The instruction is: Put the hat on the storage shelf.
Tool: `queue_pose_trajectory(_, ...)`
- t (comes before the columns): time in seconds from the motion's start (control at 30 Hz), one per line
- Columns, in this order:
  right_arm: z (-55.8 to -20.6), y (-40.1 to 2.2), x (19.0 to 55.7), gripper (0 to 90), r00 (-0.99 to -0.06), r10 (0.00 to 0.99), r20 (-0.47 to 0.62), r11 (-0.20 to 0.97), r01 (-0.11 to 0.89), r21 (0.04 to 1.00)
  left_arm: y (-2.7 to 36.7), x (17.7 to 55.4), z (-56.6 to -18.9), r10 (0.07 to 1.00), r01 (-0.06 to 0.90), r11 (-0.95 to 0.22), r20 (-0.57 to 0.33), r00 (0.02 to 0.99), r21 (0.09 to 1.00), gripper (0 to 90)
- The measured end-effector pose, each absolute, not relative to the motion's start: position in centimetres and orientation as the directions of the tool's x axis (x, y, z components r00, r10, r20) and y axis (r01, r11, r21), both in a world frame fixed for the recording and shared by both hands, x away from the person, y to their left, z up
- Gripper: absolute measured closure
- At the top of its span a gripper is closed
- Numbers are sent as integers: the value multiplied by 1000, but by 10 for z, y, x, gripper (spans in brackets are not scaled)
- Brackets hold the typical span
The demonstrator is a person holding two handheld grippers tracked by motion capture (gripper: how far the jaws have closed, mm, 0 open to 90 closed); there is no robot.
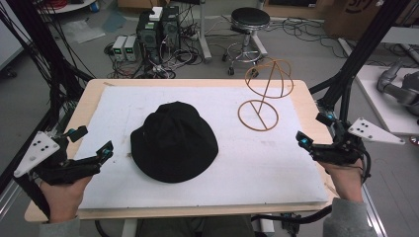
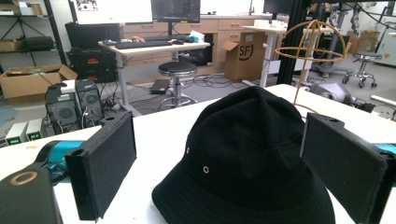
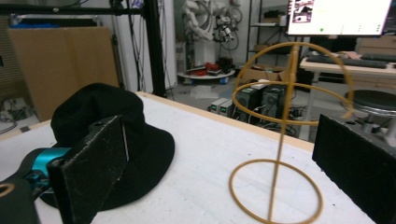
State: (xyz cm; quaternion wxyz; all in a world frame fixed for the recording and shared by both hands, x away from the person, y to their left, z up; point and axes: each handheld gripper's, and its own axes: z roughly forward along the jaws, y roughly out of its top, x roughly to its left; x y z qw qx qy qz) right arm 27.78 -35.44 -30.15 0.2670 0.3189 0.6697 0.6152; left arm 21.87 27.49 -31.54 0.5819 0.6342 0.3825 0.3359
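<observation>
Two grippers, both with their jaws wide apart and nothing between them, sit at the table's outer edges while the work waits in the middle. Your left gripper (image 1: 94,148) rests low at the near left corner, aimed inward, and its own view looks straight at the black bucket hat (image 2: 247,158) framed between its two pads, so you are lined up on the brim without touching it. The hat (image 1: 174,142) lies crown up, brim flat on the white mat (image 1: 276,163), roughly central and a little left, well apart from either claw. That flat brim is why you come in low: my guess is you want a pad under or over the edge, not a grab at the soft crown.

Your right gripper (image 1: 311,132) holds off at the right edge, angled toward the wire hat stand (image 1: 264,94), which stands upright on its ring base at the far right of the mat. In the right gripper view the stand (image 3: 280,140) is centred between the open pads, with the hat (image 3: 107,140) off to the side. It reads as a split of duties: left for the hat, right ready to steady the light stand, which could tip easily.
</observation>
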Motion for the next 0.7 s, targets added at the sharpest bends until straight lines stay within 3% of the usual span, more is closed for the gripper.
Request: queue_pose_trajectory(0.7, -308, -265, 316, 30, -759, 651, -12, 143, 106, 984, 276, 199, -325, 888, 126, -59, -5, 459, 990, 109)
